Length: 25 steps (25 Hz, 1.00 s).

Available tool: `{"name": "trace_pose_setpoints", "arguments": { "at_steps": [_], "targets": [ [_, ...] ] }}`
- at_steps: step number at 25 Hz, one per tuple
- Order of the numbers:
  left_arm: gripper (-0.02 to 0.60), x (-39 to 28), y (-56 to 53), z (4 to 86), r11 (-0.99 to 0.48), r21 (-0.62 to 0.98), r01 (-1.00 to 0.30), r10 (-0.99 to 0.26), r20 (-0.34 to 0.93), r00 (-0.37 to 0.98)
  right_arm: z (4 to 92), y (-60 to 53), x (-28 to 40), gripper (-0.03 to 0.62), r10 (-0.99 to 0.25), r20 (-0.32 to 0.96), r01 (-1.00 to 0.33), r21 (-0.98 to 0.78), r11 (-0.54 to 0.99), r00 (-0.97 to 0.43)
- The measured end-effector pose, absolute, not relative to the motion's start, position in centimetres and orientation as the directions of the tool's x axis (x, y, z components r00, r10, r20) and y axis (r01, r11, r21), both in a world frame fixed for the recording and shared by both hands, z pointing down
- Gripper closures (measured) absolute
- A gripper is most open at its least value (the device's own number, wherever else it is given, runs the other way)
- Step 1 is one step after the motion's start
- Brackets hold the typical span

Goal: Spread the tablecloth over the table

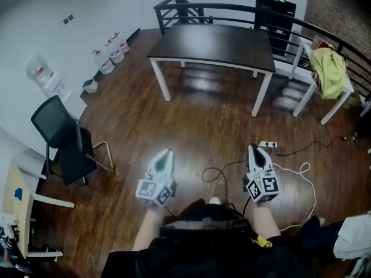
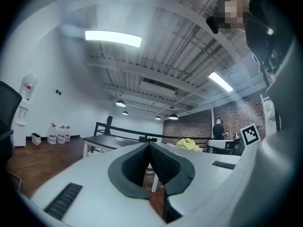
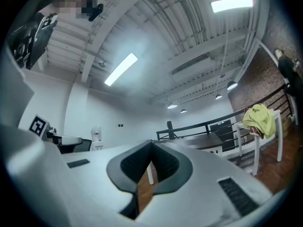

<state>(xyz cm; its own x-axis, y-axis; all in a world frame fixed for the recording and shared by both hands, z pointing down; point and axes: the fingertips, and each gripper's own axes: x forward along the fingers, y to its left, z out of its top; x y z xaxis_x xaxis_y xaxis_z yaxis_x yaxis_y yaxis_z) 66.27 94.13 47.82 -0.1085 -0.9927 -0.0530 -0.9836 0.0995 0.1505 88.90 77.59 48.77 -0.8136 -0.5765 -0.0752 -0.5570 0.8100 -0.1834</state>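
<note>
In the head view your left claw (image 1: 164,155) and right claw (image 1: 254,150) point level in front of you, each pinched shut on nothing. The dark tabletop (image 1: 214,42) stands well ahead of both claws and is bare. The yellow cloth (image 1: 327,68), most likely the tablecloth, lies heaped on a white side table (image 1: 348,89) far ahead and to the right of your right claw. It looks soft, light and limp, so expect it to sag and bunch. Find a hem and take one corner in each claw. The wooden floor (image 1: 191,114) is glossy, and a white cable (image 1: 302,172) loops just beside the right claw, so mind your feet.

In the left gripper view the left claw (image 2: 149,148) has its pads together, and the cloth (image 2: 187,144) sits ahead to its right, past the tabletop (image 2: 106,142).

In the right gripper view the right claw (image 3: 151,148) is likewise closed and empty. The cloth (image 3: 259,118) is ahead to its right, with a black railing (image 3: 199,128) behind.
</note>
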Motion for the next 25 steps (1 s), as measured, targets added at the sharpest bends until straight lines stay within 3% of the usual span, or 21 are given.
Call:
{"name": "trace_pose_setpoints", "arguments": {
  "at_steps": [5, 11, 16, 25],
  "targets": [
    [0.597, 66.9, 85.7, 48.0, 0.059, 0.174, -0.983, -0.996, -0.059, -0.070, 49.1, 71.2, 89.5, 0.588, -0.611, -0.054, -0.594, -0.180, 0.784, -0.790],
    [0.597, 68.9, 74.6, 49.1, -0.119, 0.143, -0.982, -0.993, 0.008, 0.122, 51.1, 64.9, 91.1, 0.588, -0.705, -0.003, -0.688, -0.213, 0.694, -0.709],
    [0.595, 69.0, 64.8, 50.4, -0.237, 0.180, -0.955, -0.971, 0.000, 0.240, 52.5, 56.6, 93.8, 0.588, -0.806, 0.017, -0.786, -0.231, 0.573, -0.592],
    [0.595, 66.0, 45.2, 49.2, -0.511, 0.167, -0.843, -0.858, -0.036, 0.513, 50.6, 45.4, 92.4, 0.588, -0.942, 0.034, -0.931, -0.171, 0.323, -0.333]
  ]
}}
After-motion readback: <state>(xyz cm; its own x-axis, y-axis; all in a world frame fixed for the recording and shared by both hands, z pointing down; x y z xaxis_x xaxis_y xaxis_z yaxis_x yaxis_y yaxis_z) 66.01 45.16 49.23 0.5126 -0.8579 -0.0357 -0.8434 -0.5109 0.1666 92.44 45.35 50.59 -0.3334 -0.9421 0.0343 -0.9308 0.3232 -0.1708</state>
